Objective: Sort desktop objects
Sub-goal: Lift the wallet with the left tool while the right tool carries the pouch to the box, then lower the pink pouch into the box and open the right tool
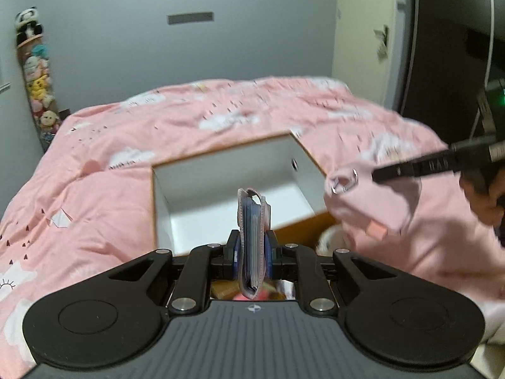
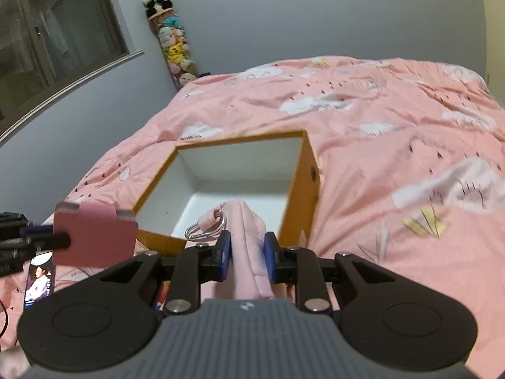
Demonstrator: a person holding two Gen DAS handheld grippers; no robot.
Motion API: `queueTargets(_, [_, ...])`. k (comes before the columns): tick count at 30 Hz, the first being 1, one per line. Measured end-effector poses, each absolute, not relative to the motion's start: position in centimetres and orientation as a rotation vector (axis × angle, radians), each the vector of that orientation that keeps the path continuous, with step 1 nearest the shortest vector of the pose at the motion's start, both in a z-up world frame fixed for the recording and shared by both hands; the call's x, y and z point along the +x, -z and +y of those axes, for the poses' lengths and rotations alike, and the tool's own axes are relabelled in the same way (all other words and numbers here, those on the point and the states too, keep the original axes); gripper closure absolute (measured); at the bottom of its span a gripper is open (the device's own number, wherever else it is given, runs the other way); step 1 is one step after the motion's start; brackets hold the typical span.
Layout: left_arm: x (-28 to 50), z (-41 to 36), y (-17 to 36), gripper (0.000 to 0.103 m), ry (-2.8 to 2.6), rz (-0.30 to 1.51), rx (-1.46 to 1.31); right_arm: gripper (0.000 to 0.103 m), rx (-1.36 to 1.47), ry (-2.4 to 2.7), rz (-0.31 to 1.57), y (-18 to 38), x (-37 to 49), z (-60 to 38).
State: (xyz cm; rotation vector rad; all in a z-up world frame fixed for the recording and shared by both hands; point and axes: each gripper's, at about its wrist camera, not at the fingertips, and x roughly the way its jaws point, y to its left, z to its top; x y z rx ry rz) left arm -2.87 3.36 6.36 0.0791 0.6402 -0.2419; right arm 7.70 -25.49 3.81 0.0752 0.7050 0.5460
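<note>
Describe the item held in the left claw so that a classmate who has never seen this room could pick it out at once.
Start at the pink bedspread and find the open orange box with white walls. To its left, the left claw grips a small pink card wallet. Unlike the padded pink pouch with a metal clip in the right claw, it is flat and packed with cards.

The box [image 2: 303, 195] sits open on the bed [image 2: 394, 145], with nothing inside, so a gripper can go in from above. Its tall walls block the sides. Soft toys [image 2: 175, 47] stand far away by the wall.
</note>
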Motion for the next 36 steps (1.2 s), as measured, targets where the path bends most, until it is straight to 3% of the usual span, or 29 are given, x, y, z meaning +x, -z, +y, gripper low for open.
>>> queueTargets(9, [0.7, 9.5, -10.2, 0.086, 0.114, 0.539, -0.040, 0.079, -0.007, -0.659, 0.648, -6.8, 10.8, -20.0])
queueTargets(17, [6.0, 13.0, -9.6, 0.086, 0.051, 0.554, -0.082, 0.080, 0.017, -0.707, 0.671, -7.2, 16.7, -14.3])
queueTargets(36, [11.9, 17.4, -3.9, 0.086, 0.054, 0.676, -0.248, 0.079, 0.030, -0.531, 0.972, 5.0, 26.4, -5.1])
